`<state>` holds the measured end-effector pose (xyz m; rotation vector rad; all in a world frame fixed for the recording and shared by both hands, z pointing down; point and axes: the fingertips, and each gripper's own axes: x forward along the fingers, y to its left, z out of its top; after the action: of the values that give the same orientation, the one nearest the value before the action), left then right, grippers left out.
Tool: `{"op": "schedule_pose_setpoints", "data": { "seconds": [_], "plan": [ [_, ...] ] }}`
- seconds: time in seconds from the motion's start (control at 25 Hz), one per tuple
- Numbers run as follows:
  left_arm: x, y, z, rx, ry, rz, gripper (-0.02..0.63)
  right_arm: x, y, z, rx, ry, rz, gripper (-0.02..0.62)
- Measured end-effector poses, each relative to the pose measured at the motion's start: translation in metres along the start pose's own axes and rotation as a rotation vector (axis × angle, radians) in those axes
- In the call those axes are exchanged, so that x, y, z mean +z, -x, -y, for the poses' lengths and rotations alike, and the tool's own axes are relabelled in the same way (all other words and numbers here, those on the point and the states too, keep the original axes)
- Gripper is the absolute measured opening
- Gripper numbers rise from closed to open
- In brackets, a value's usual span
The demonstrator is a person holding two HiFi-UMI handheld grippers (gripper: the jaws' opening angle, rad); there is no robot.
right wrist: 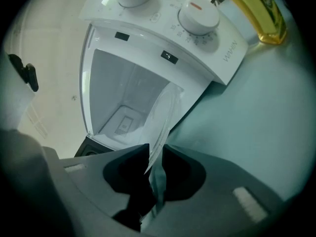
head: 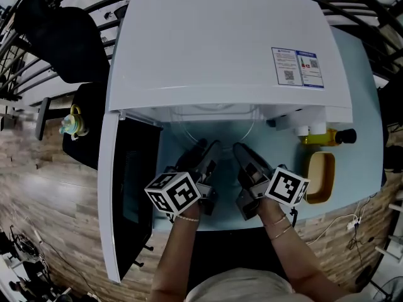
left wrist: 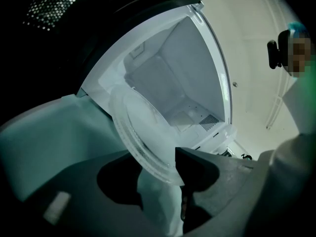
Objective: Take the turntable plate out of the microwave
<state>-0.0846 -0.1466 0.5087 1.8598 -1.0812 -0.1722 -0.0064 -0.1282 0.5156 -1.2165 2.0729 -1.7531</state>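
The white microwave [head: 220,49] stands on a pale blue table with its door [head: 132,187] swung open to the left. The clear glass turntable plate [head: 217,128] lies partly out of the cavity mouth. My left gripper [head: 211,151] is shut on its near left rim, and my right gripper [head: 242,152] is shut on its near right rim. In the left gripper view the plate [left wrist: 138,127] runs tilted between the jaws of the left gripper [left wrist: 163,174]. In the right gripper view the plate [right wrist: 165,115] shows edge-on, pinched in the right gripper [right wrist: 155,154].
A yellow oil bottle [head: 324,137] lies just right of the microwave front, with a yellow dish [head: 320,176] nearer me. The control knobs [right wrist: 198,15] sit on the microwave's right panel. A black chair [head: 69,43] stands at the far left over wooden floor.
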Motion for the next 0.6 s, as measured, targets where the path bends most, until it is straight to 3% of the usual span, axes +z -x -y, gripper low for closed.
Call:
{"op": "schedule_pose_setpoints", "data": {
  "seconds": [0.32,0.6],
  "plan": [
    [0.006,0.002,-0.009,0.007,0.054,0.042,0.186,-0.018,0.015,-0.004,0.046,-0.008,-0.046,0.101],
    [0.009,0.004,-0.01,0.024,0.046,0.045,0.176,-0.028,0.022,-0.008,0.054,-0.016,-0.073,0.103]
  ]
}}
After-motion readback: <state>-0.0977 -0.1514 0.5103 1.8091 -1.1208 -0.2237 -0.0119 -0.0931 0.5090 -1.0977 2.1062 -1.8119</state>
